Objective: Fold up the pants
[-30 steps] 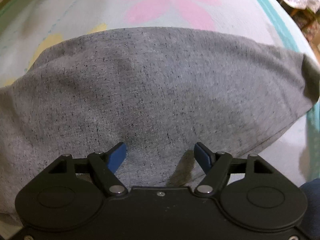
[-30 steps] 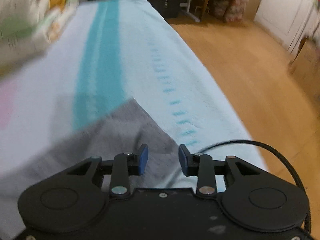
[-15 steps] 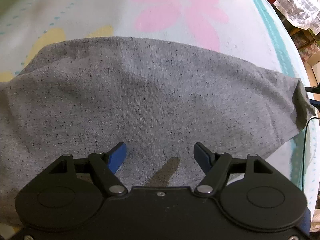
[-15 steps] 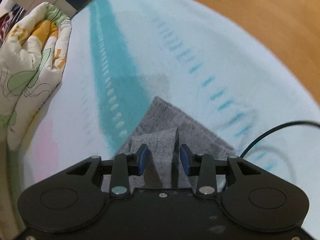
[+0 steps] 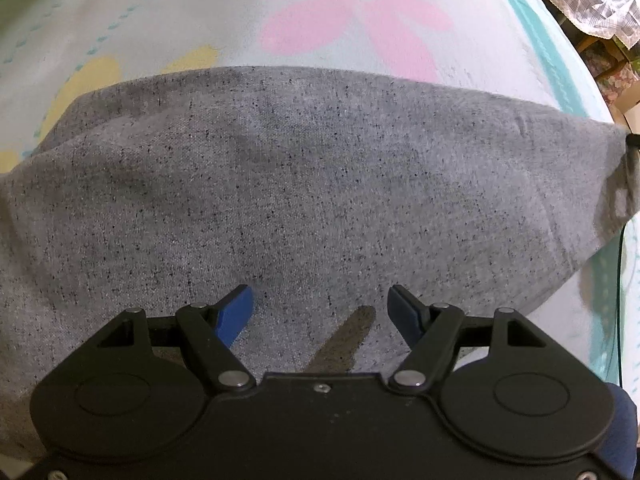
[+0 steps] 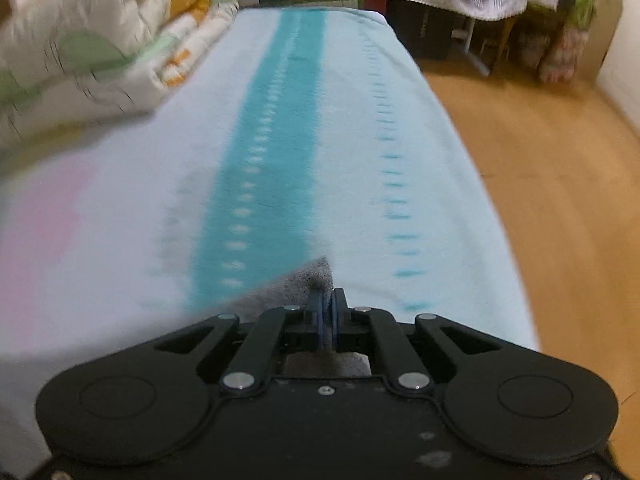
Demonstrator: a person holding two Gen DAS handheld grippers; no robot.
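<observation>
On the bed (image 6: 440,184), grey pants (image 5: 320,184) spread flat: right hand-held gripper (image 6: 327,312) clamped tight on one corner, left hand-held gripper (image 5: 320,308) wide open above the cloth, holding nothing (risk: one-cornered pull may skew or bunch the fold).
</observation>
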